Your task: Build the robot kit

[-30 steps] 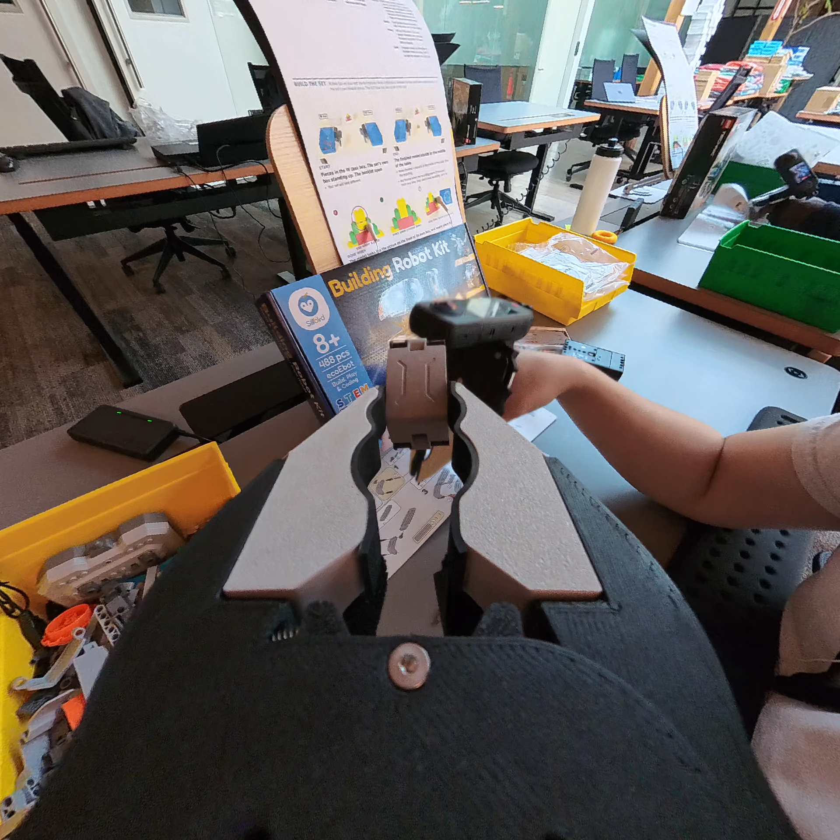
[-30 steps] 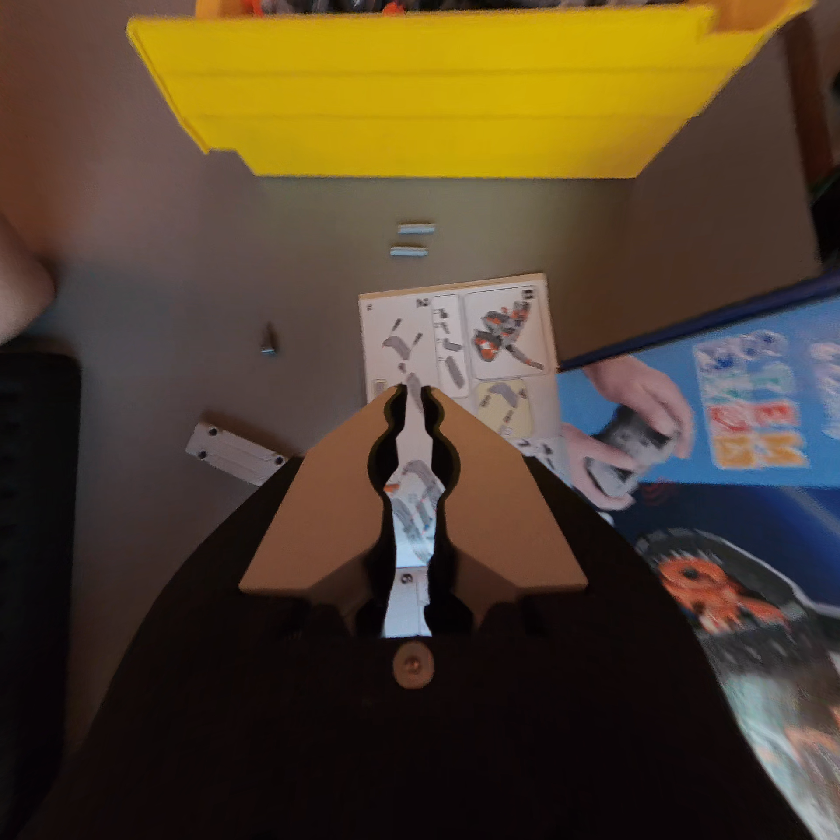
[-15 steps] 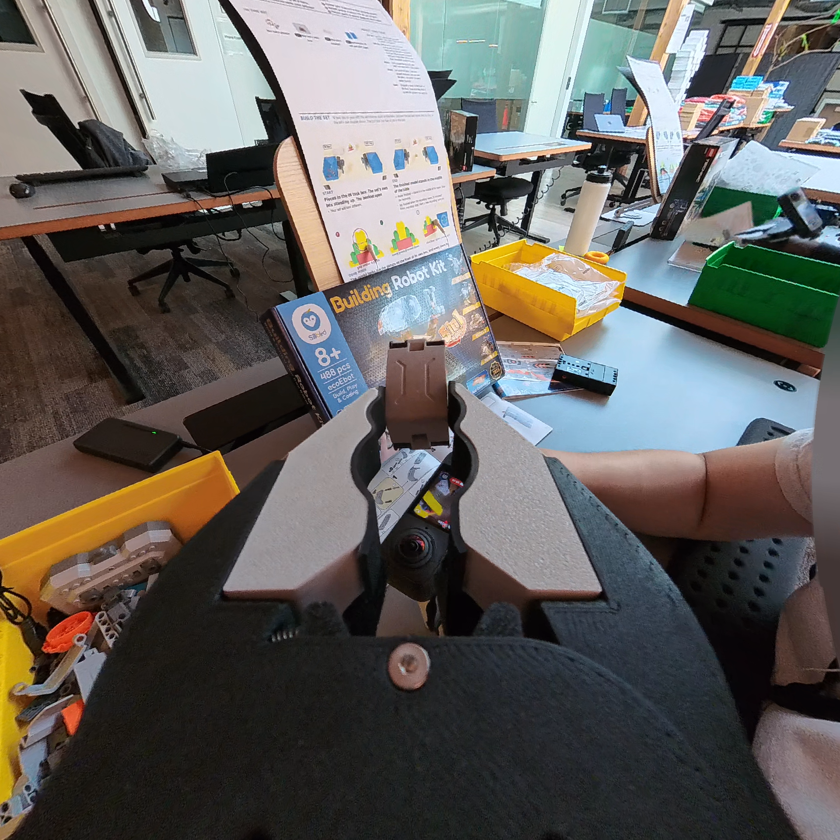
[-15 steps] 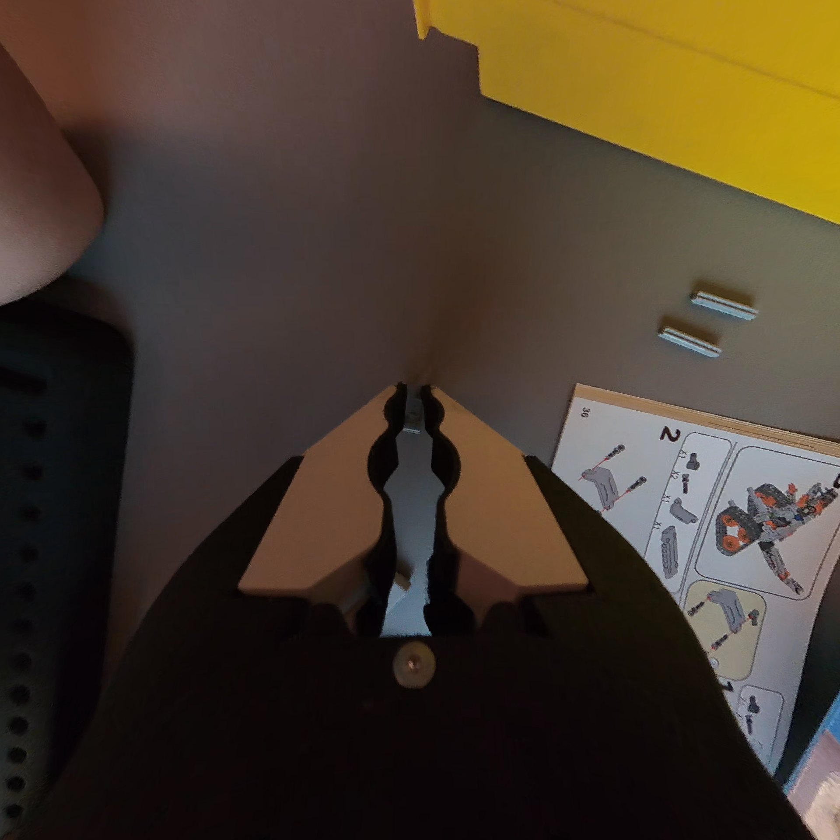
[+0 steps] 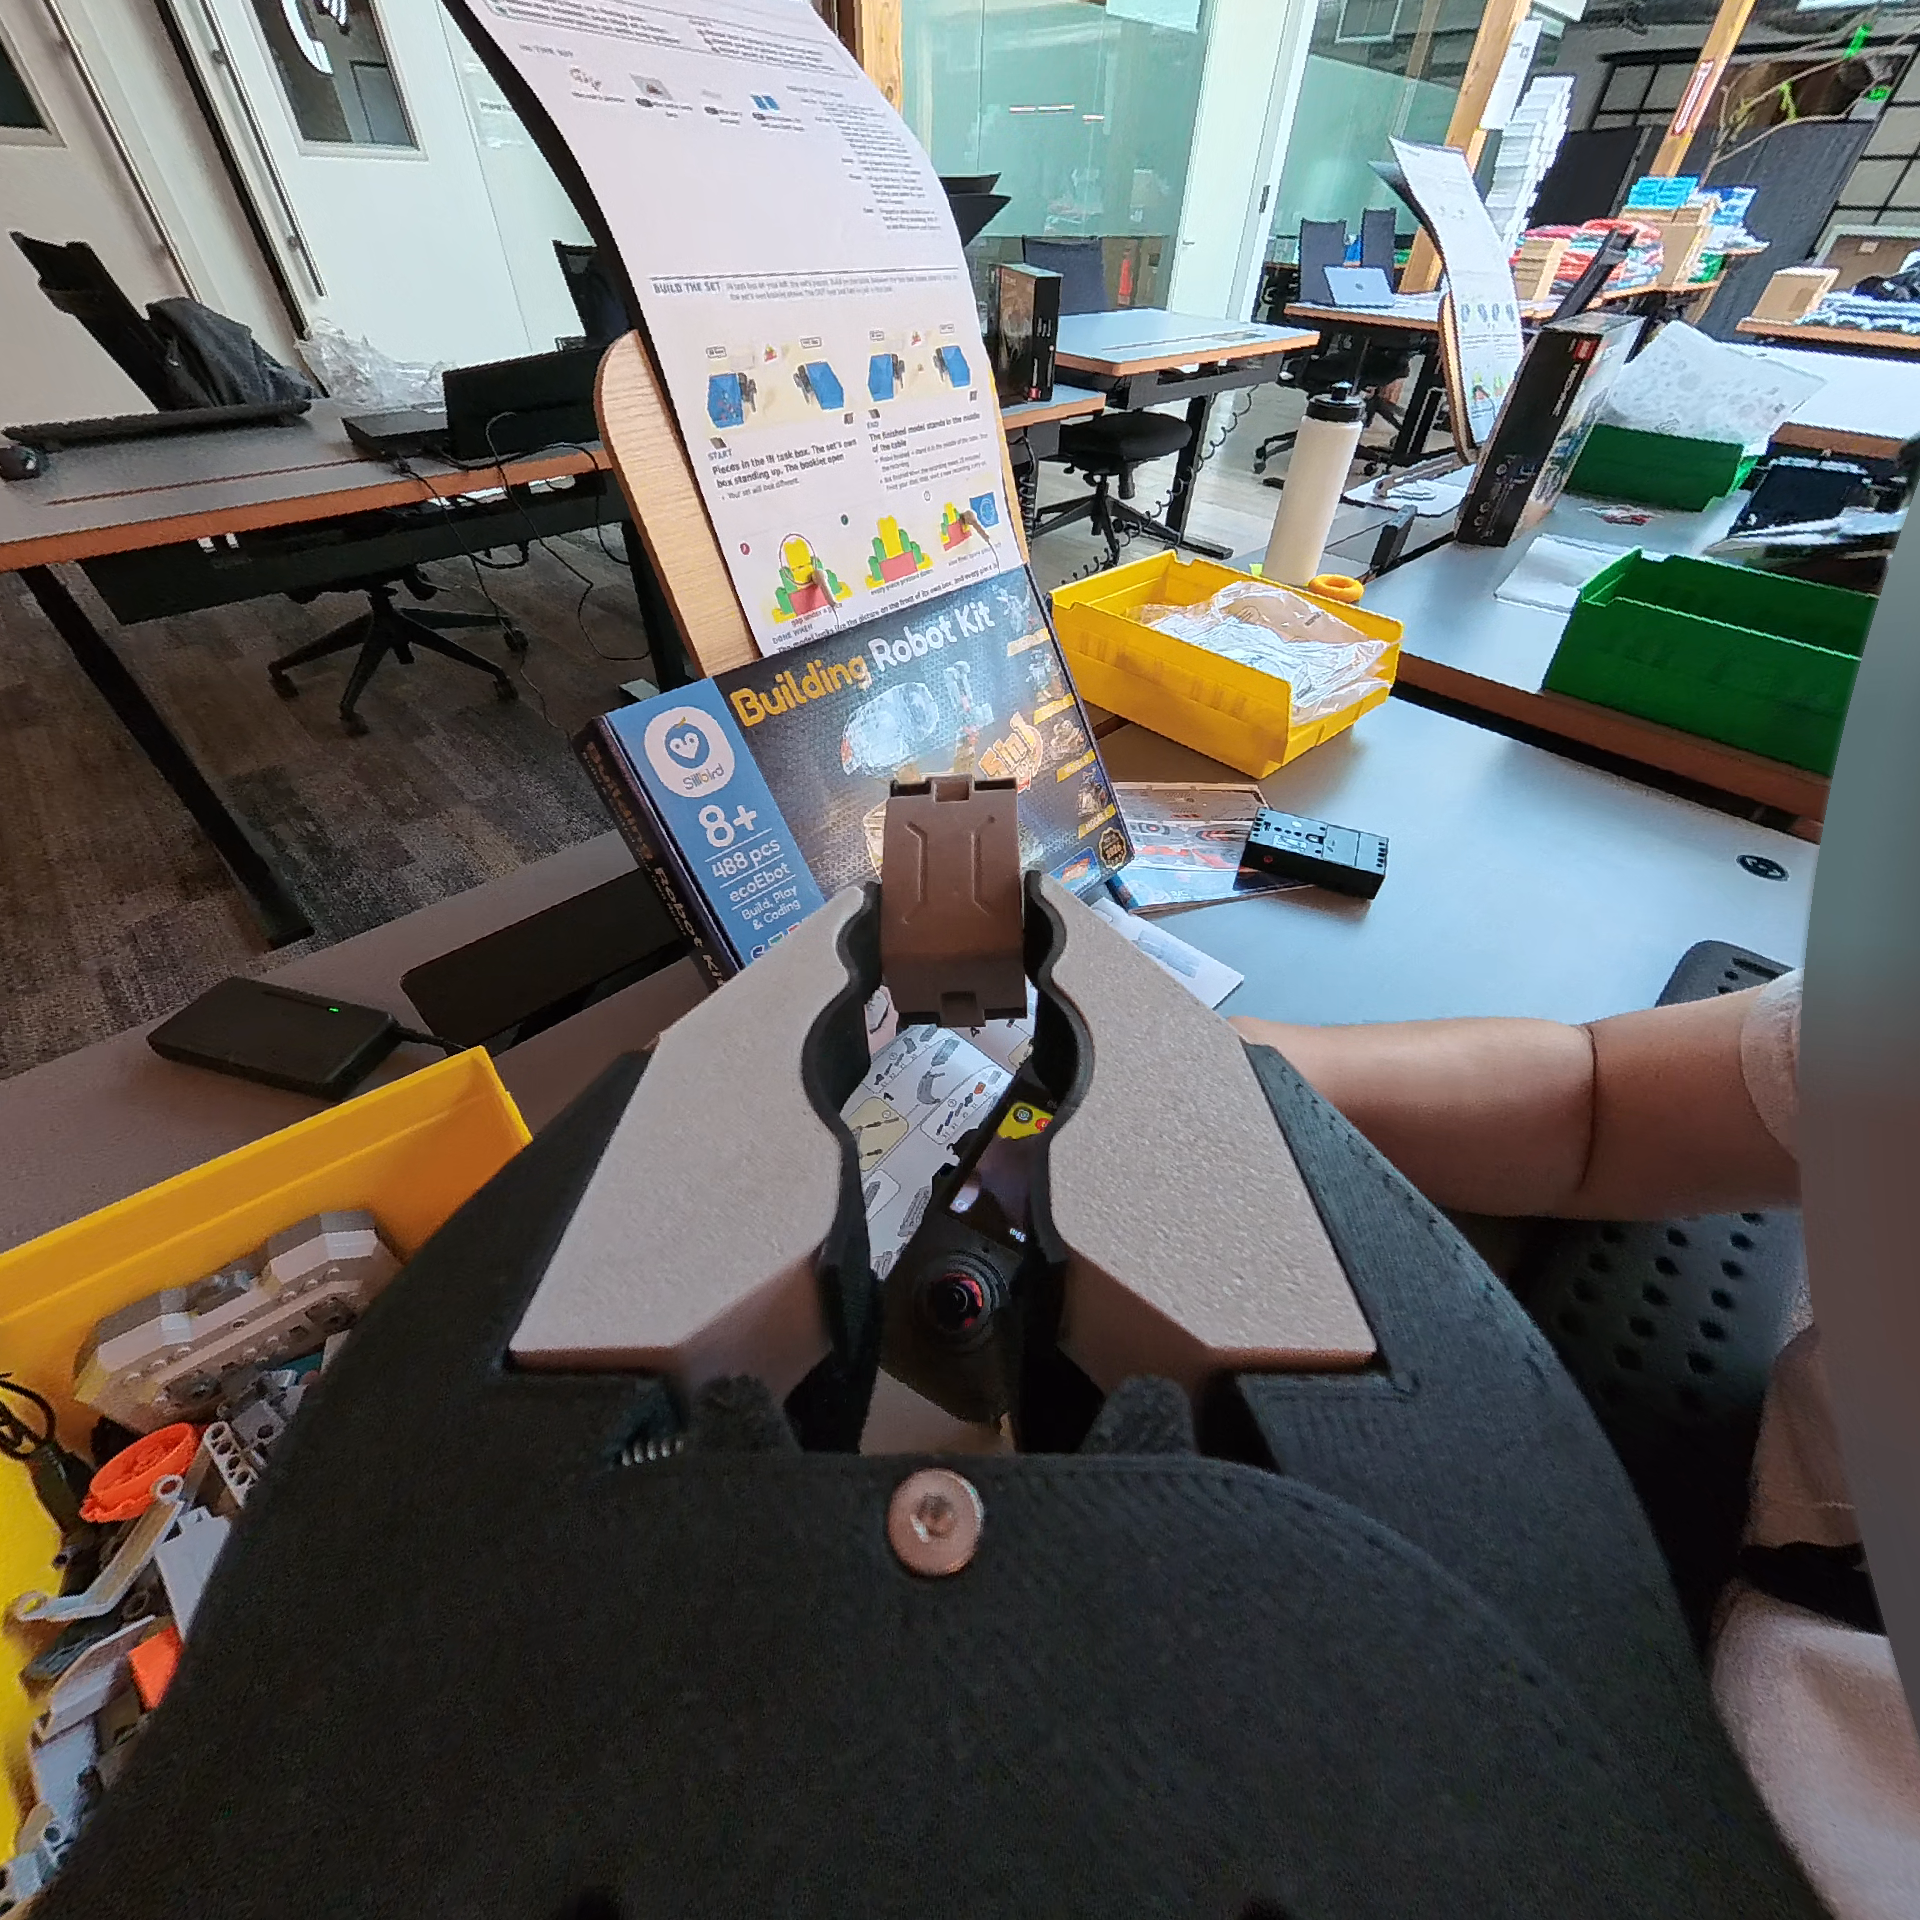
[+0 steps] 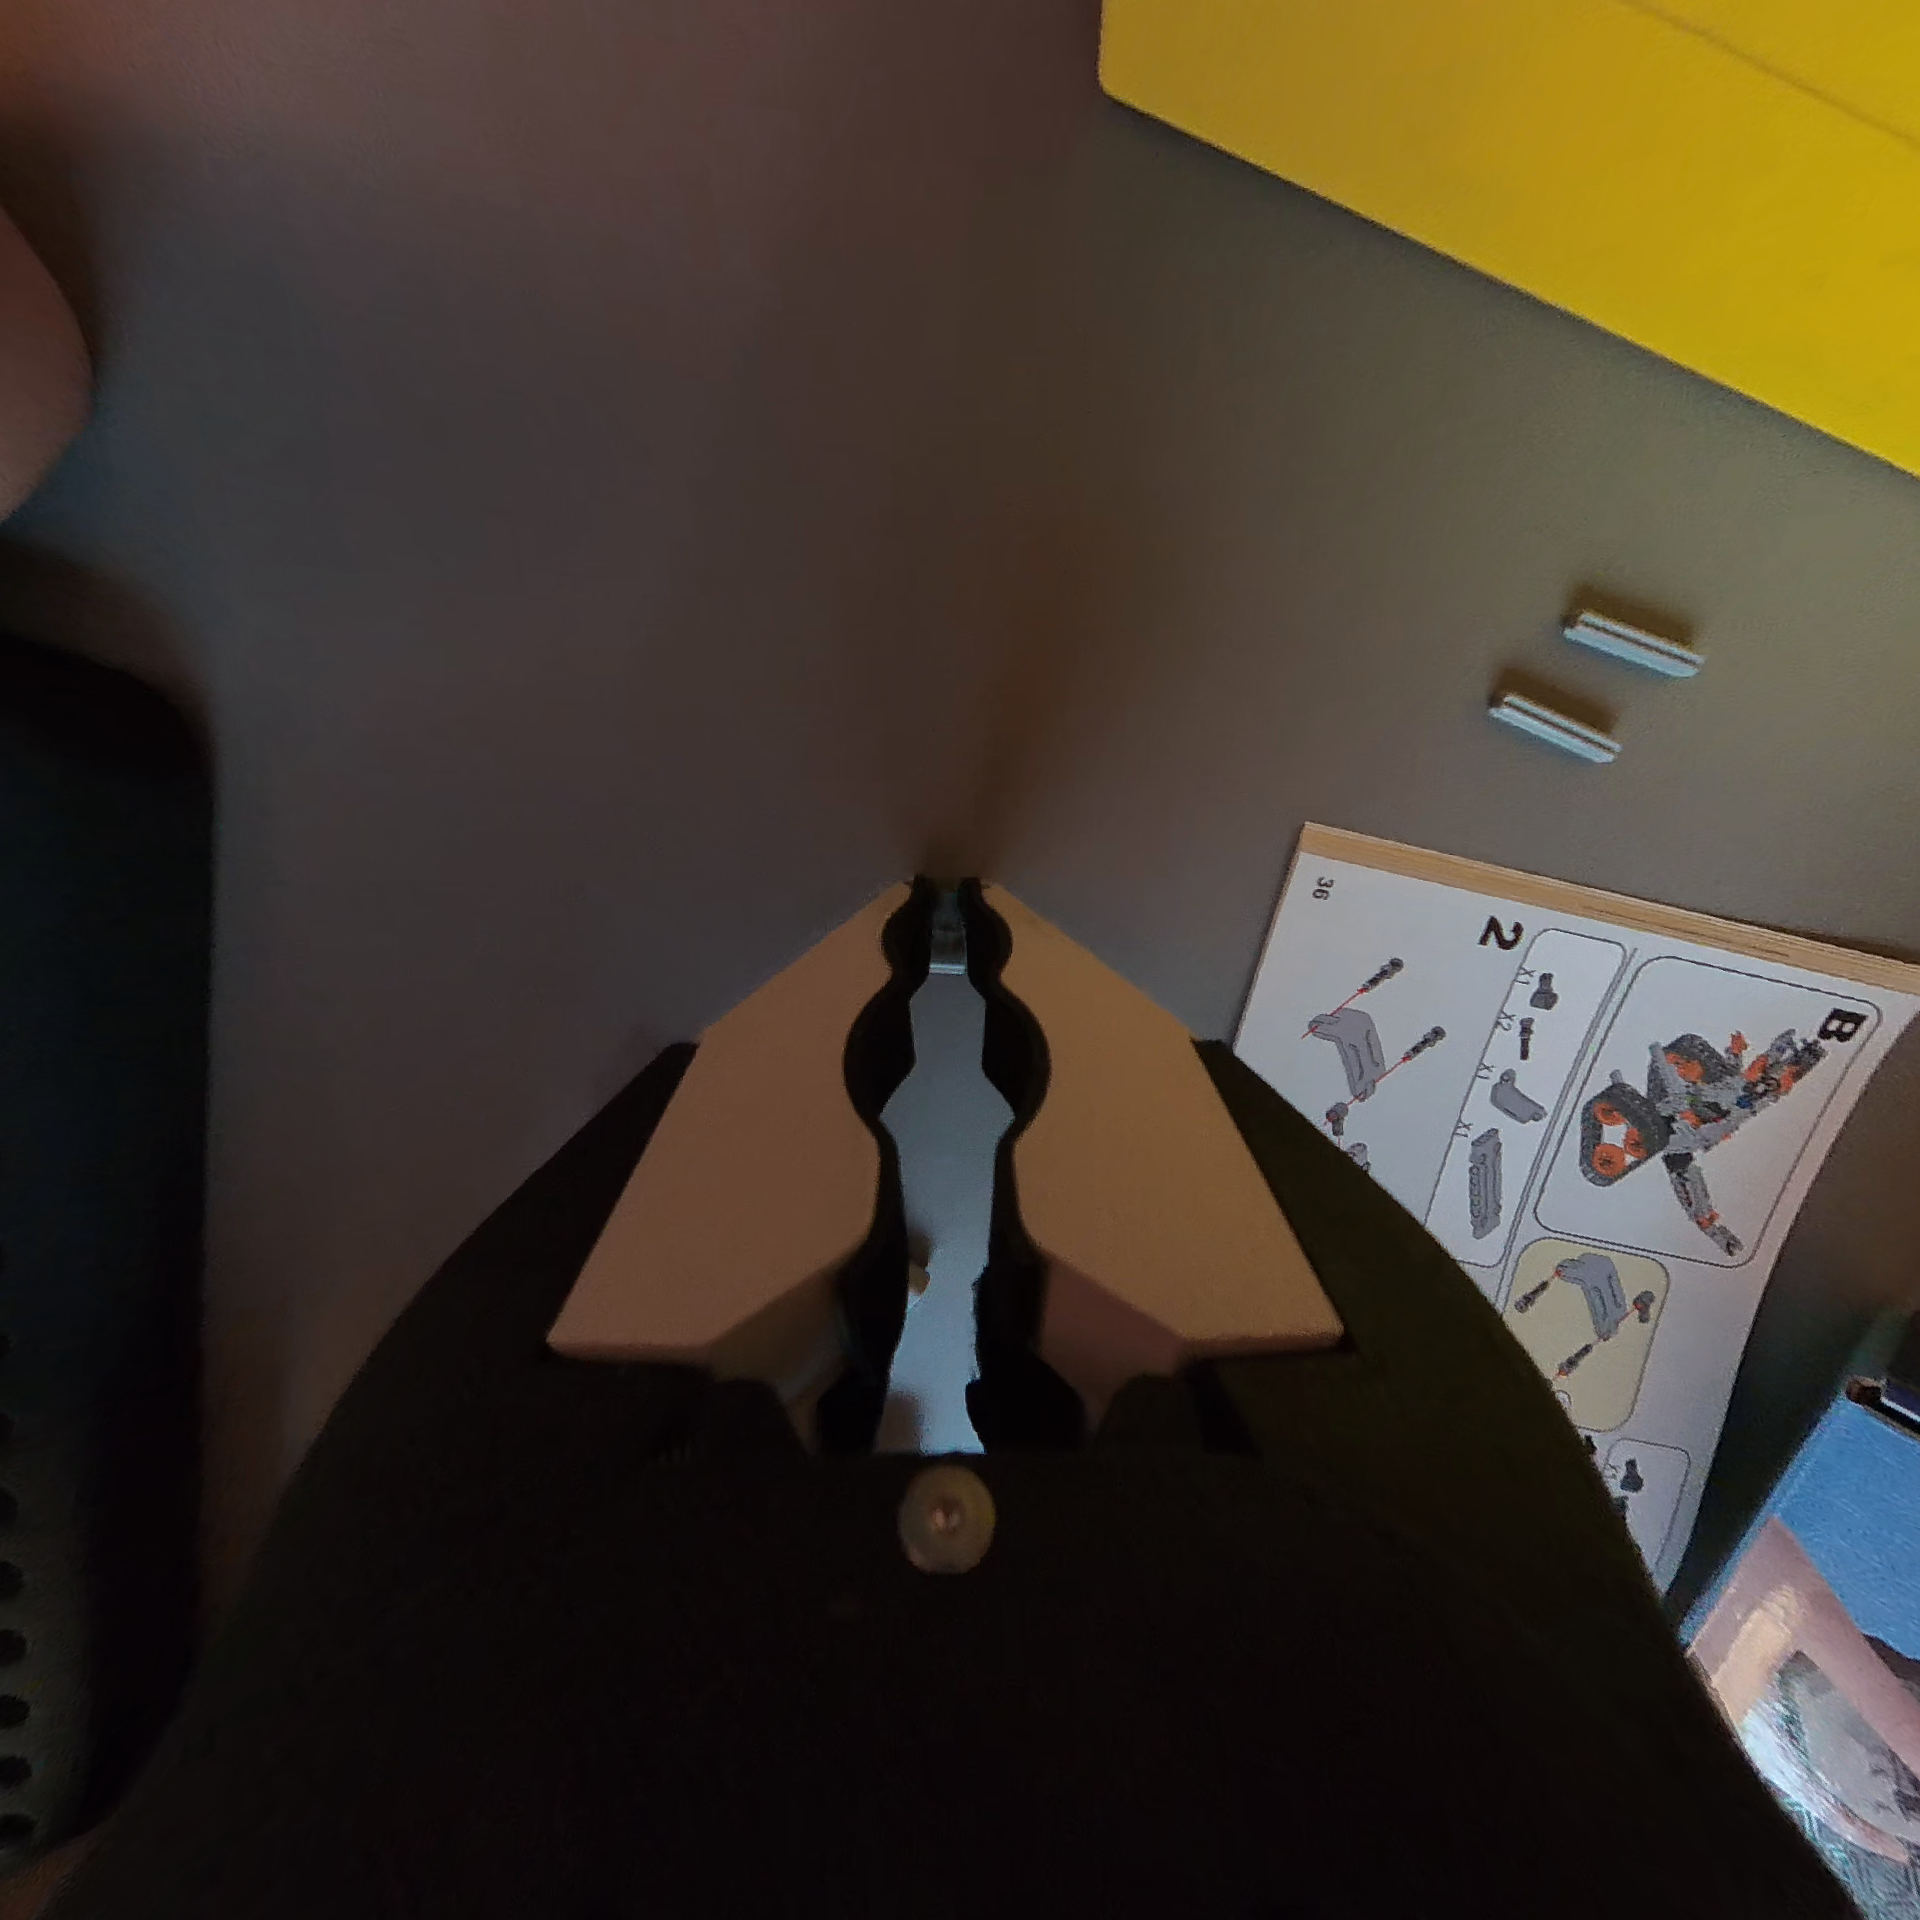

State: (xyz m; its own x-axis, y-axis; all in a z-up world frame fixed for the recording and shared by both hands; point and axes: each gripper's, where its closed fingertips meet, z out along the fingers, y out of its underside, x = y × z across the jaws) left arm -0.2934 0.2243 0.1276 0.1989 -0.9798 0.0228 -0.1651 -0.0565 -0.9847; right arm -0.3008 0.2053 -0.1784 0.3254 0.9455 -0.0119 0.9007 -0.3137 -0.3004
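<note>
My left gripper is shut on a brown-grey plastic panel piece and holds it upright above the table, in front of the blue kit box. Through the gap between its fingers I see the right gripper's camera below. My right gripper points down at the grey table, its tips nearly together on a small grey pin. The instruction sheet lies to its right. A bare forearm reaches in from the right.
A yellow bin of loose parts stands at the left and shows in the right wrist view. Two short grey axles lie beside the sheet. A second yellow bin, a black module and a power bank are on the table. One gripper's finger ends stand about 30 centimetres off the other's.
My right gripper moved left off the instruction sheet, came down to the table and closed on the small pin. My left gripper kept hold of the brown-grey piece.
</note>
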